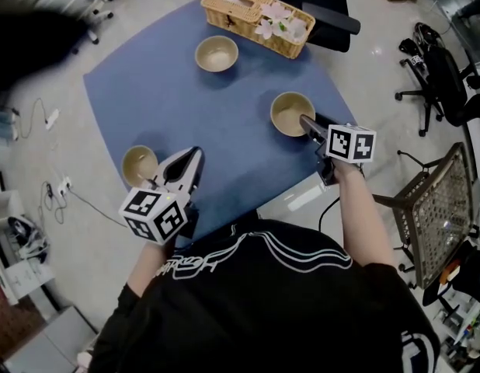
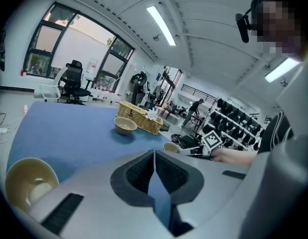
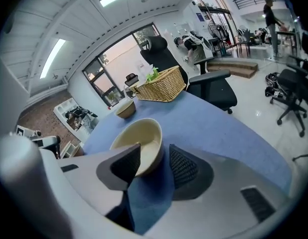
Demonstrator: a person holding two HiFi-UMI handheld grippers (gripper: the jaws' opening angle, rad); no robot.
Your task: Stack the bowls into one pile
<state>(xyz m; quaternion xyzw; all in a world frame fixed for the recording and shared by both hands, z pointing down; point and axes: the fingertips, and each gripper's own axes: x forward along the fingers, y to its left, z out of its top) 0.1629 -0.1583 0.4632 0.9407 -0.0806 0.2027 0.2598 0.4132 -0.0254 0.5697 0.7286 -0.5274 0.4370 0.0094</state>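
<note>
Three tan bowls stand on the blue table (image 1: 162, 92). The far bowl (image 1: 217, 54) (image 2: 125, 125) (image 3: 125, 108) is close to the basket. The right bowl (image 1: 291, 113) (image 3: 139, 144) (image 2: 170, 147) has its near rim between the jaws of my right gripper (image 1: 305, 120) (image 3: 151, 156). One pad is inside the bowl and the other just outside, with a thin gap showing, so the gripper is open. The left bowl (image 1: 139, 165) (image 2: 28, 183) sits beside my left gripper (image 1: 195, 155) (image 2: 154, 153), which is shut on nothing and hovers just right of it.
A wicker basket (image 1: 255, 10) (image 2: 140, 116) (image 3: 161, 86) with white flowers stands at the table's far edge. Black office chairs (image 1: 321, 10) (image 3: 214, 81) crowd the far and right sides. A mesh chair (image 1: 438, 208) is at my right, and cables (image 1: 57, 185) lie on the floor to the left.
</note>
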